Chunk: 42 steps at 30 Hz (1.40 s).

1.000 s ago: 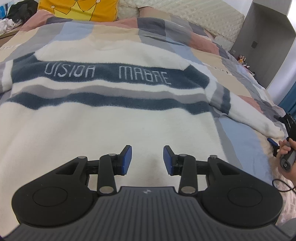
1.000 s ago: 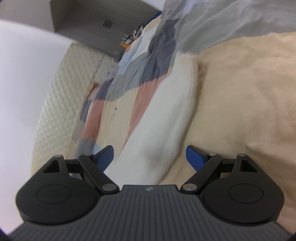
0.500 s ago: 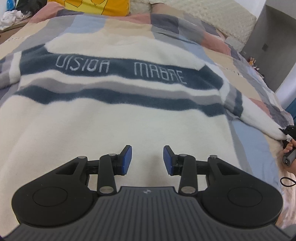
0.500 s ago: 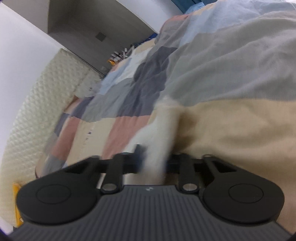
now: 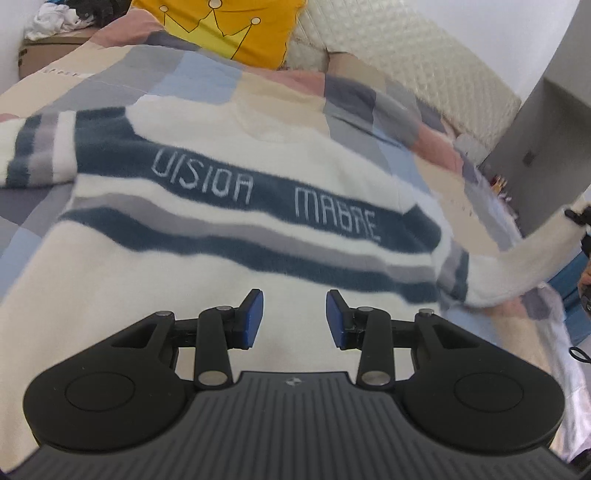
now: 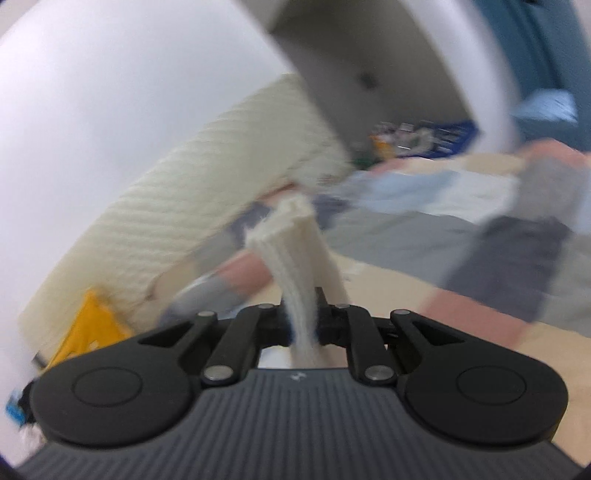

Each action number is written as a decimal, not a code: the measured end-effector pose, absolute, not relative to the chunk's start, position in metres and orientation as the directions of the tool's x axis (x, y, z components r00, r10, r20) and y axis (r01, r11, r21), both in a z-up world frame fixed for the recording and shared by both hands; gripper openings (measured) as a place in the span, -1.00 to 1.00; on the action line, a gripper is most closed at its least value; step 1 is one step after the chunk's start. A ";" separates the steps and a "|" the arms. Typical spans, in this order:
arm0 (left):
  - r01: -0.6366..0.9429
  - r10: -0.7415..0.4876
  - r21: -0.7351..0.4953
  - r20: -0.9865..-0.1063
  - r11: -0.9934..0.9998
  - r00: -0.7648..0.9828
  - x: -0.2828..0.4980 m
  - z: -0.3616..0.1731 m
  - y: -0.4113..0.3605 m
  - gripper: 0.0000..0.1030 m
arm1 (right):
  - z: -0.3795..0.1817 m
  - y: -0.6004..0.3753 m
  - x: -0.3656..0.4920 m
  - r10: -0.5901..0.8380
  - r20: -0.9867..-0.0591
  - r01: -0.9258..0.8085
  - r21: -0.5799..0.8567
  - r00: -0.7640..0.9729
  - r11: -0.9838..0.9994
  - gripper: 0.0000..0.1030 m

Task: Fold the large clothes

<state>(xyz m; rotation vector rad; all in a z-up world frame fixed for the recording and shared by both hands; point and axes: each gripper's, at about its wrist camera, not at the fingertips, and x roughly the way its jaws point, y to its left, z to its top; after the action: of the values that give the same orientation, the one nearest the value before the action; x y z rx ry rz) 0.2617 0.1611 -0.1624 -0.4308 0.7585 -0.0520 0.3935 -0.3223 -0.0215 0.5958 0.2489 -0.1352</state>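
A large cream sweater (image 5: 207,266) with navy and grey stripes and white lettering lies spread flat on the patchwork bed. My left gripper (image 5: 294,319) hovers open over its lower body, blue pads apart, nothing between them. The sweater's right sleeve (image 5: 517,266) is lifted off the bed toward the right edge. In the right wrist view my right gripper (image 6: 301,325) is shut on the ribbed cream cuff (image 6: 291,240), which sticks up between the pinched fingers. That gripper (image 5: 576,214) also shows at the far right of the left wrist view, holding the sleeve's end.
A patchwork quilt (image 5: 199,74) covers the bed. A yellow pillow (image 5: 229,26) with a crown print leans on the quilted cream headboard (image 5: 424,70). A grey cabinet (image 5: 539,122) stands at the right, clothes and a box (image 5: 48,48) at the far left.
My right gripper closed on the sleeve cuff and lifted it high off the bed, rolling as it rose. The left gripper drifted back and up a little, still open.
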 end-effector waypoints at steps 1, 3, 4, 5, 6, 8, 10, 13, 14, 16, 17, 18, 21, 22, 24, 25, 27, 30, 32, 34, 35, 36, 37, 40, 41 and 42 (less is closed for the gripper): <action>-0.114 -0.194 -0.401 -0.649 0.909 0.735 0.260 -0.161 0.166 -0.16 | -0.012 -0.308 0.396 -0.035 -0.259 0.171 0.522 0.965 0.836 -0.75; -0.123 -0.204 -0.432 -0.635 0.894 0.745 0.254 -0.159 0.175 -0.16 | 0.009 -0.271 0.396 0.012 -0.231 0.105 0.485 0.973 0.868 -0.75; -0.120 -0.219 -0.453 -0.625 0.883 0.749 0.250 -0.157 0.181 -0.16 | 0.017 -0.259 0.396 0.035 -0.220 0.076 0.475 0.975 0.877 -0.75; -0.115 -0.225 -0.465 -0.611 0.878 0.759 0.246 -0.155 0.186 -0.16 | 0.025 -0.243 0.396 0.069 -0.209 0.038 0.469 0.975 0.882 -0.75; -0.115 -0.219 -0.466 -0.602 0.877 0.768 0.242 -0.153 0.191 -0.16 | 0.033 -0.224 0.394 0.107 -0.198 -0.006 0.453 0.974 0.892 -0.75; -0.124 -0.191 -0.454 -0.586 0.882 0.787 0.234 -0.148 0.200 -0.16 | 0.047 -0.192 0.390 0.157 -0.180 -0.070 0.415 0.971 0.907 -0.75; -0.144 -0.164 -0.453 -0.574 0.880 0.802 0.227 -0.145 0.210 -0.16 | 0.058 -0.163 0.384 0.215 -0.166 -0.133 0.399 0.962 0.907 -0.75; -0.138 -0.222 -0.539 -0.549 0.831 0.806 0.224 -0.148 0.228 -0.16 | 0.069 -0.120 0.375 0.296 -0.148 -0.225 0.369 0.944 0.902 -0.75; -0.145 -0.225 -0.554 -0.544 0.820 0.808 0.223 -0.148 0.232 -0.16 | 0.070 -0.107 0.371 0.321 -0.146 -0.251 0.362 0.936 0.898 -0.75; -0.158 -0.210 -0.559 -0.538 0.814 0.817 0.219 -0.147 0.240 -0.16 | 0.070 -0.077 0.363 0.381 -0.147 -0.315 0.342 0.913 0.885 -0.75; -0.163 -0.202 -0.561 -0.531 0.811 0.823 0.217 -0.146 0.243 -0.16 | 0.070 -0.064 0.361 0.404 -0.152 -0.339 0.332 0.902 0.880 -0.75; -0.165 -0.199 -0.567 -0.523 0.807 0.829 0.214 -0.145 0.248 -0.16 | 0.066 -0.048 0.357 0.432 -0.160 -0.367 0.323 0.887 0.872 -0.75; -0.169 -0.194 -0.608 -0.484 0.775 0.853 0.203 -0.142 0.267 -0.16 | 0.053 -0.011 0.344 0.500 -0.187 -0.433 0.309 0.845 0.847 -0.75; -0.177 -0.184 -0.618 -0.474 0.766 0.861 0.200 -0.142 0.275 -0.16 | 0.048 0.002 0.341 0.523 -0.198 -0.455 0.306 0.829 0.836 -0.75; -0.206 -0.154 -0.629 -0.468 0.750 0.870 0.197 -0.147 0.291 -0.16 | 0.037 0.023 0.333 0.563 -0.214 -0.494 0.301 0.798 0.816 -0.76; -0.217 -0.156 -0.647 -0.468 0.731 0.870 0.196 -0.152 0.300 -0.16 | 0.031 0.035 0.329 0.579 -0.226 -0.514 0.288 0.784 0.808 -0.76; -0.268 -0.146 -0.683 -0.484 0.679 0.863 0.193 -0.162 0.320 -0.16 | 0.020 0.052 0.322 0.607 -0.244 -0.547 0.273 0.756 0.791 -0.76; -0.328 -0.078 -0.700 -0.480 0.634 0.874 0.181 -0.164 0.346 -0.16 | -0.002 0.073 0.310 0.646 -0.282 -0.581 0.285 0.710 0.763 -0.76; -0.332 -0.069 -0.722 -0.464 0.607 0.883 0.175 -0.164 0.358 -0.16 | -0.017 0.088 0.299 0.662 -0.311 -0.602 0.276 0.682 0.749 -0.76; -0.336 -0.067 -0.737 -0.457 0.587 0.887 0.171 -0.166 0.366 -0.16 | -0.036 0.105 0.289 0.670 -0.347 -0.624 0.249 0.656 0.740 -0.76; -0.340 -0.064 -0.738 -0.459 0.583 0.886 0.170 -0.167 0.368 -0.16 | -0.045 0.114 0.279 0.671 -0.368 -0.633 0.237 0.644 0.737 -0.76; -0.340 -0.065 -0.739 -0.459 0.582 0.886 0.169 -0.167 0.369 -0.16 | -0.057 0.120 0.277 0.670 -0.391 -0.638 0.230 0.631 0.735 -0.76; -0.339 -0.071 -0.742 -0.459 0.578 0.885 0.169 -0.168 0.370 -0.16 | -0.070 0.125 0.275 0.669 -0.415 -0.640 0.230 0.617 0.733 -0.76; -0.320 -0.097 -0.761 -0.446 0.564 0.890 0.170 -0.169 0.369 -0.16 | -0.100 0.135 0.262 0.666 -0.470 -0.639 0.245 0.579 0.729 -0.76; -0.313 -0.108 -0.768 -0.441 0.559 0.891 0.172 -0.170 0.369 -0.16 | -0.111 0.137 0.260 0.664 -0.489 -0.638 0.250 0.567 0.729 -0.76; -0.311 -0.113 -0.770 -0.442 0.557 0.890 0.173 -0.171 0.368 -0.16 | -0.119 0.139 0.257 0.663 -0.503 -0.638 0.255 0.554 0.727 -0.76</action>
<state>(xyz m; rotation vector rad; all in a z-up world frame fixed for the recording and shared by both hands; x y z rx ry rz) 0.1727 0.3684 -0.1713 -0.9825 0.4783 0.1221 0.2574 0.1392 -0.1192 0.0447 0.6133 0.7687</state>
